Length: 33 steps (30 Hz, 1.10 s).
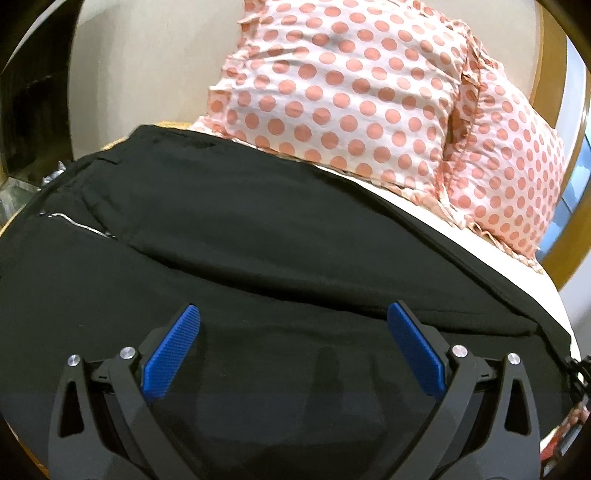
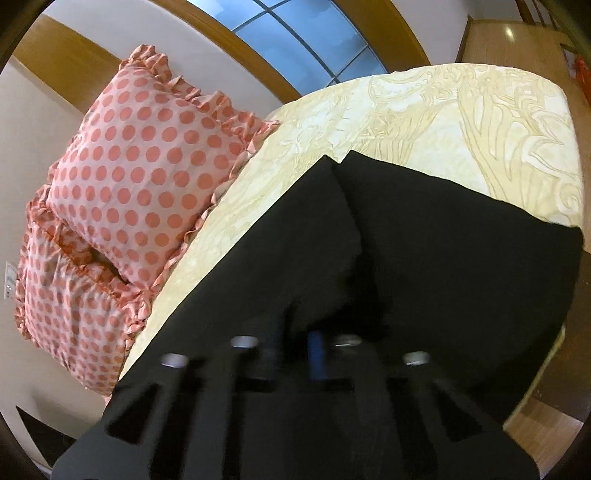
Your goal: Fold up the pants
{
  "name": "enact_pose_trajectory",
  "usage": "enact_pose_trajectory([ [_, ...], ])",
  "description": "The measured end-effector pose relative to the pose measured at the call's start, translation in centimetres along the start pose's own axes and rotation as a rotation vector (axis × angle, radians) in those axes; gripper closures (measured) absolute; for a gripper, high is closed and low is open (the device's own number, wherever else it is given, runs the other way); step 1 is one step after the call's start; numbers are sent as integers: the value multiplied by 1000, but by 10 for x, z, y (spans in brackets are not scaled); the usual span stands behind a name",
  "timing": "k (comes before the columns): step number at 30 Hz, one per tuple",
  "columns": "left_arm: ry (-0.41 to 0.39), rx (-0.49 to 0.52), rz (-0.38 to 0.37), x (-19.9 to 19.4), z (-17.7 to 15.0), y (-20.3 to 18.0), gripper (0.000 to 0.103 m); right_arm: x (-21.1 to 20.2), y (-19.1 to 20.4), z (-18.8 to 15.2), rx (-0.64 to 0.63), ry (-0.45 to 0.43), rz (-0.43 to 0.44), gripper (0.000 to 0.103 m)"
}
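Black pants [image 1: 258,236] lie spread on a bed; a silver zipper [image 1: 74,223] shows at their left. My left gripper [image 1: 293,314] is open, its blue pads [image 1: 171,354] wide apart just above the cloth, holding nothing. In the right wrist view the pants [image 2: 424,236] show two overlapping layers running across the cream bedspread [image 2: 424,118]. My right gripper [image 2: 295,343] is blurred, its fingers close together and shut on a bunched fold of the black cloth.
Two pink polka-dot pillows [image 1: 351,96] with ruffled edges lean at the head of the bed [image 2: 125,173]. A wooden frame and a window [image 2: 295,33] lie behind. The bed's edge and wooden floor [image 2: 535,424] are at the right.
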<state>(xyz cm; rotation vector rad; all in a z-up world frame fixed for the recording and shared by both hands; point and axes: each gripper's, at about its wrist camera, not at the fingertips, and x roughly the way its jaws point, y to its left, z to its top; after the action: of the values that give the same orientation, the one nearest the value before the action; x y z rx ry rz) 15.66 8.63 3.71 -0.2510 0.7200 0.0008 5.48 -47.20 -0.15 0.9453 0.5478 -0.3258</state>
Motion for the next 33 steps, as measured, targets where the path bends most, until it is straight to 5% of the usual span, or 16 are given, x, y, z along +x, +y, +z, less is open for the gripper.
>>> enact_pose_trajectory([
  [8,-23,-3,-64,-27,33,21,2,-67,-5,3,-31,-146,52,101],
  [12,-61,25,-33,-32,73,29,2,-63,-19,-9,-41,-98,-5,101],
  [16,-6,54,23,2,124,32,2,-51,-31,-11,-17,-63,-8,101],
  [22,159,-98,76,94,186,62,2,-48,-33,-9,-29,-50,-4,100],
  [28,304,-262,121,170,209,97,28,-44,-33,-8,-34,-32,-13,100],
  [32,285,-352,139,182,213,119,41,-42,-29,-8,-54,-35,-22,100],
  [33,282,-362,140,183,212,123,59,-43,-27,-7,-60,-38,-22,100],
])
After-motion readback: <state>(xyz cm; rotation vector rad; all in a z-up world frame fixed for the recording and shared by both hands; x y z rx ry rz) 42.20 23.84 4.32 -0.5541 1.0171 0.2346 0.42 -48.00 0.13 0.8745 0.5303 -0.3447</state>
